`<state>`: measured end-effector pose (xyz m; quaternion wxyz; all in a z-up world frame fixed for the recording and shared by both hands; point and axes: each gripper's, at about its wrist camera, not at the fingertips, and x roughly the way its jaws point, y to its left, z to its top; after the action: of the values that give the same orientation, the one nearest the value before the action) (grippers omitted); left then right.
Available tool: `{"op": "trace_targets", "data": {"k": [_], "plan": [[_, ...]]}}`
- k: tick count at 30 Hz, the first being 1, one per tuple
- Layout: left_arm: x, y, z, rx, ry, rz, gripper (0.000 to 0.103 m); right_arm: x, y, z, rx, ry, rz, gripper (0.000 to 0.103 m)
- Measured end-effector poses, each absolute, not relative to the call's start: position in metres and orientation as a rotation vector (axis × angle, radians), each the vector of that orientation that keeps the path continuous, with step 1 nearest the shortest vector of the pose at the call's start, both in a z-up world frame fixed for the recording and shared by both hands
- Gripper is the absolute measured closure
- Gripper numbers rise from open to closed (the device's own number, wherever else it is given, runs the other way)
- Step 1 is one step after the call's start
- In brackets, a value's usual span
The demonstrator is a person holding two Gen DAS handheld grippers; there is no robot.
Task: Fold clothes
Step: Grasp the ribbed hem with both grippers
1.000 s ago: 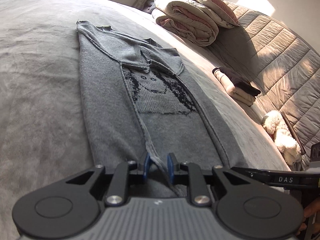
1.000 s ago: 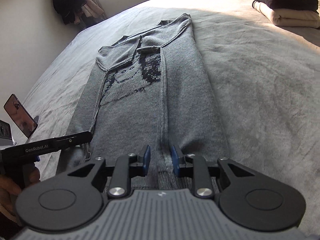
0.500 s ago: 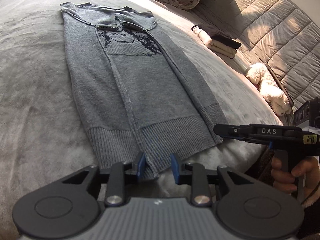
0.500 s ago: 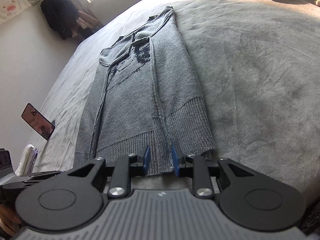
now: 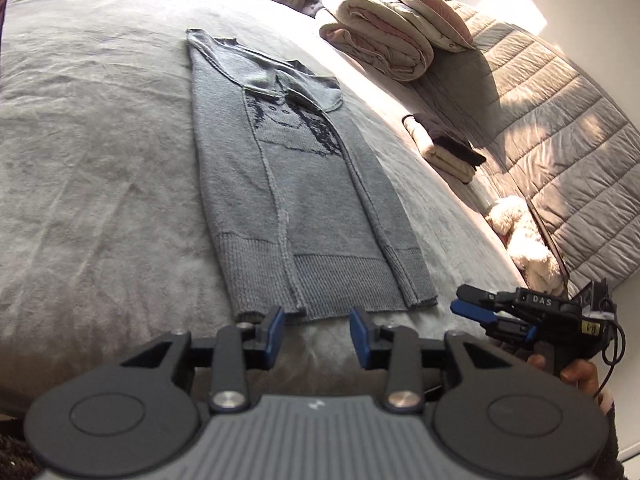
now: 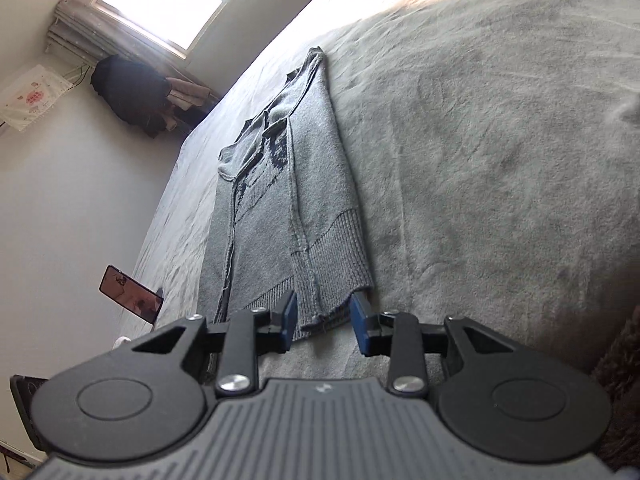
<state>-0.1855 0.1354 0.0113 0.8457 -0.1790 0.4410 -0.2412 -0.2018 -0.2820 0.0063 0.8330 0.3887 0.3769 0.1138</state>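
A grey knit sweater (image 5: pixel 304 200) with a dark face pattern lies flat on the grey bed (image 5: pixel 100 160), both sides folded inward, ribbed hem nearest me. My left gripper (image 5: pixel 318 334) hovers just short of the hem, its jaws opening with nothing between them. In the right wrist view the sweater (image 6: pixel 280 200) runs away from me, and its hem corner lies between the fingertips of my right gripper (image 6: pixel 324 322). Those jaws are opening too, and the pads do not press the cloth. The right gripper (image 5: pixel 460 299) also shows at the bed's edge, in a hand.
Folded quilts and a pillow (image 5: pixel 380 48) are stacked at the far end of the bed. A small pile of folded clothes (image 5: pixel 440 148) and a white plush toy (image 5: pixel 524 248) lie to the right. A phone (image 6: pixel 130 294) stands at the bed's left side.
Both grippers drew back from over the sweater to its hem edge, and their jaws spread wider. The cloth they pinched now lies flat. The right view has rolled.
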Motion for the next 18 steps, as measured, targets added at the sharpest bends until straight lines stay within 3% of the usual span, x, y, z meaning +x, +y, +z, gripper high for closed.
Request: {"op": "trace_targets", "data": {"k": [9, 18], "plan": [[-0.156, 0.159, -0.033, -0.553, 1.060, -0.452, 0.068, -0.192, -0.298, -0.019, 0.922, 0.852, 0.209, 0.067], [-0.142, 0.151, -0.040, -0.589, 1.083, -0.494, 0.068, -0.168, -0.290, -0.004, 0.856, 0.982, 0.218, 0.064]]}}
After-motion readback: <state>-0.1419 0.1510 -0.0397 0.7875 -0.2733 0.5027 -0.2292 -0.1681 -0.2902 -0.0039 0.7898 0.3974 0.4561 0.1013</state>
